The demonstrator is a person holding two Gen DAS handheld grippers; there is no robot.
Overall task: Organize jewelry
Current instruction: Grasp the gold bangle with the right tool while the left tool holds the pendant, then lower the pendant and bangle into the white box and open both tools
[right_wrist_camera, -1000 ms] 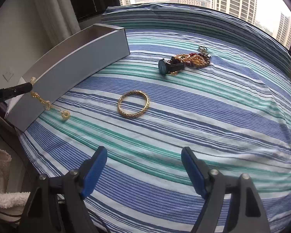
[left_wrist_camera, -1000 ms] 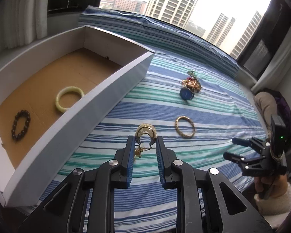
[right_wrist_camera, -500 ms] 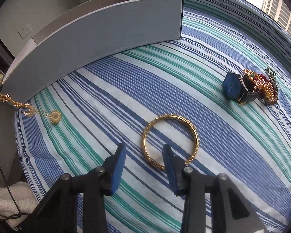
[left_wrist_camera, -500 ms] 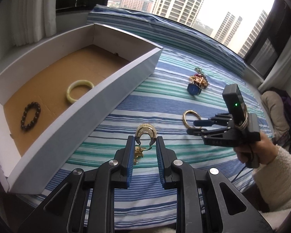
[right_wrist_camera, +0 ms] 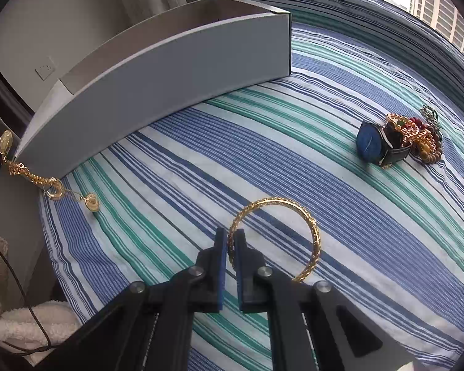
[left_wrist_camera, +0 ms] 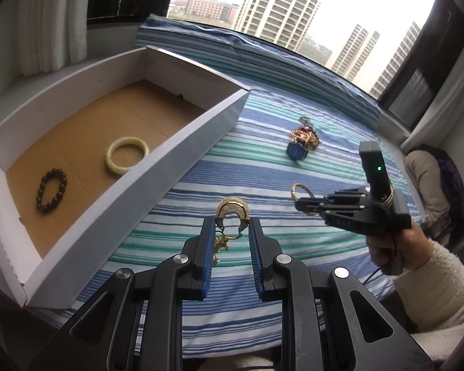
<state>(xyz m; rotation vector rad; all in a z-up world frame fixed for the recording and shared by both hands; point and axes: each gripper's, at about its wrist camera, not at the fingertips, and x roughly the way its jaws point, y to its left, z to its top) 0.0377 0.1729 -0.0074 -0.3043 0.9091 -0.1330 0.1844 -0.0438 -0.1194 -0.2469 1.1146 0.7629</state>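
Observation:
My left gripper [left_wrist_camera: 232, 221] is shut on a gold necklace [left_wrist_camera: 232, 208] with a crescent pendant, whose chain [right_wrist_camera: 35, 179] hangs from the fingers down to the striped bed. My right gripper [right_wrist_camera: 231, 235] is shut on the near rim of a gold bangle [right_wrist_camera: 306, 222] lying on the bed; it also shows in the left wrist view [left_wrist_camera: 301, 189]. The white box [left_wrist_camera: 176, 151] at left holds a pale green bangle [left_wrist_camera: 127, 154] and a dark bead bracelet [left_wrist_camera: 51, 190].
A blue-faced watch [right_wrist_camera: 372, 145] and a heap of bead bracelets [right_wrist_camera: 422, 139] lie on the striped bedspread [right_wrist_camera: 355, 247] farther back. The box wall [right_wrist_camera: 170, 74] stands left of the bangle. A window and curtains are behind the bed.
My right gripper moved in over the gold bangle and closed on its near rim. My left gripper kept hold of the necklace and shifted slightly toward the box.

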